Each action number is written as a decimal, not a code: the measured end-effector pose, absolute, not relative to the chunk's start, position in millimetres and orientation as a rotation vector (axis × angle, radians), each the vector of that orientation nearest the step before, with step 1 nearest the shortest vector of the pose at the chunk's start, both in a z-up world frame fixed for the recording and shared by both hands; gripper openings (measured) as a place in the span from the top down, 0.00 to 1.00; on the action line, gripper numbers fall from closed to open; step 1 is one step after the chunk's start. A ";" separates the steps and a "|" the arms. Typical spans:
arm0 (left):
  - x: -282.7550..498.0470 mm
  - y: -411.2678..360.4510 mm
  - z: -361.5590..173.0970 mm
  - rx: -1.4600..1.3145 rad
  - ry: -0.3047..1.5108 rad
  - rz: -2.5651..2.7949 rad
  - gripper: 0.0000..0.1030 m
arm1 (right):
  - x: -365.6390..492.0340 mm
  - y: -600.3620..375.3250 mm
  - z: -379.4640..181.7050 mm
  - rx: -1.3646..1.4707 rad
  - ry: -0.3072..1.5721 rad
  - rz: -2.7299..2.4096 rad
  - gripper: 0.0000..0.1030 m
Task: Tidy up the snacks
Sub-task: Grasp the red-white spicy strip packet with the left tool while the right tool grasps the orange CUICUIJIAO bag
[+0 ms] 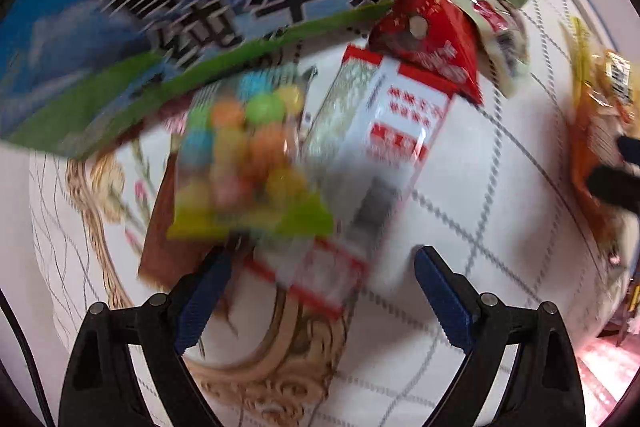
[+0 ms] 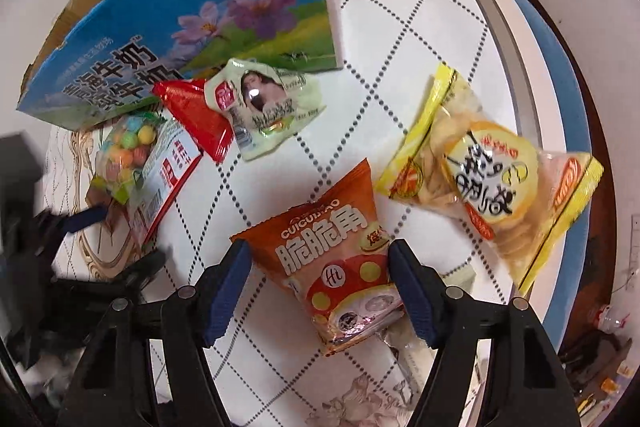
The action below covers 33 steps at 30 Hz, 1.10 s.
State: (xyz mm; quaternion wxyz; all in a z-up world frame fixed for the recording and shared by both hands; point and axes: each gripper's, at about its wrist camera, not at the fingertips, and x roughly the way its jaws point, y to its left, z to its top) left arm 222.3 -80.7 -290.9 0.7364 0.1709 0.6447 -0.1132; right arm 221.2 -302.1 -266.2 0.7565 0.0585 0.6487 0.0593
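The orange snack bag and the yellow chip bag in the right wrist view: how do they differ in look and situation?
The orange snack bag is opaque, with white lettering and a red mushroom picture; the yellow chip bag has a clear body showing pale chips. The orange bag sits between the right tool's blue pads, which touch its edges; the yellow bag lies apart, nearer the table's rim. The orange bag looks smaller. Both lie flat on the checked tablecloth.

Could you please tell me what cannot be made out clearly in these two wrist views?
- Left wrist view: motion blur smears the candy bag and the white and red packet; their print is unreadable.
- Left wrist view: the milk box is cut off by the top edge.
- Right wrist view: the left gripper is blurred.
- Right wrist view: the box's inside is hidden by its own wall.
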 end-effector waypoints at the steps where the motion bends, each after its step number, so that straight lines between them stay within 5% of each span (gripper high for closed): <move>1: 226.4 -84.5 -293.6 0.382 1.419 -0.252 0.09 | 219.7 -303.1 -267.3 0.120 1.421 0.130 0.28; 21: 249.1 -91.9 -289.6 0.104 1.510 -0.363 0.09 | 182.8 -313.5 -288.8 0.173 1.460 0.179 0.29; 24: 254.0 -105.5 -295.9 0.151 1.502 -0.363 0.24 | 185.1 -309.9 -287.9 0.152 1.435 0.163 0.32; 27: 251.3 -117.2 -291.9 0.150 1.489 -0.359 0.50 | 177.9 -313.3 -285.1 0.186 1.427 0.140 0.36; 33: 208.8 -81.9 -299.2 0.036 1.608 -0.275 0.50 | 146.6 -325.1 -283.9 0.361 1.463 0.132 0.37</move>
